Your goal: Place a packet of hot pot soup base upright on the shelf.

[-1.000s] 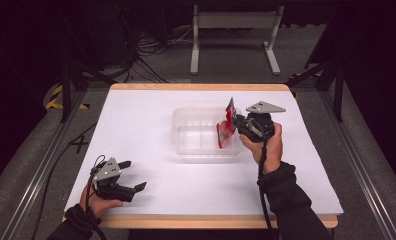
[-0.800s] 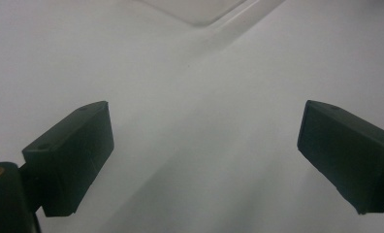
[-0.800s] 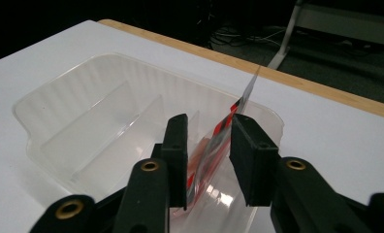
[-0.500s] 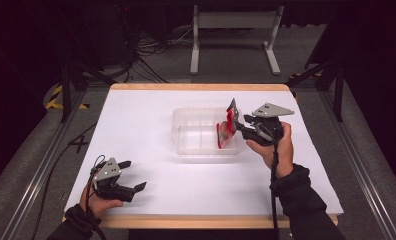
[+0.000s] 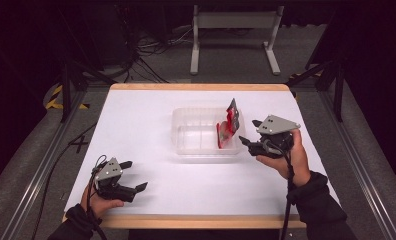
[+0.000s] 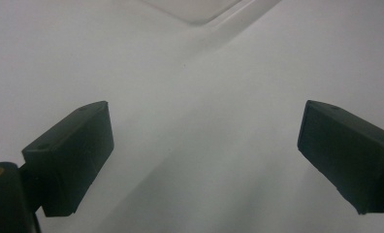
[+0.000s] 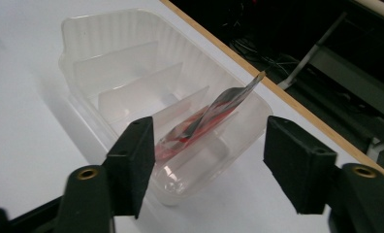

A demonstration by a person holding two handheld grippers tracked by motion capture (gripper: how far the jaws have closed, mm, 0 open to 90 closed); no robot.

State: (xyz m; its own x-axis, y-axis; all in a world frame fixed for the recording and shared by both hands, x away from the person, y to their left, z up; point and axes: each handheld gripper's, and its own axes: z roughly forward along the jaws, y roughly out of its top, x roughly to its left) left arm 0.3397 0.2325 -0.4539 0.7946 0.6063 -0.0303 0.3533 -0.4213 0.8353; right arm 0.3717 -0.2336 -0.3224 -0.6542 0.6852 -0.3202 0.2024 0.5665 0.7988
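Here the right gripper [image 5: 250, 133] sits just right of the clear ribbed plastic tray with dividers [image 5: 196, 131], jaws spread wide, gripping nothing and apart from the tray. A red and dark foil packet [image 5: 227, 129] stands tilted in the tray's right end compartment, top poking above the rim; print too blurry to read. Left gripper [image 5: 134, 175] rests near the front-left corner of the white table [image 5: 136, 120], jaws wide too, empty, over bare tabletop.

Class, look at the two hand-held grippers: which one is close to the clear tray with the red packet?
The right hand-held gripper, open beside the tray holding the packet. The left hand-held gripper rests far off at the table's near edge.
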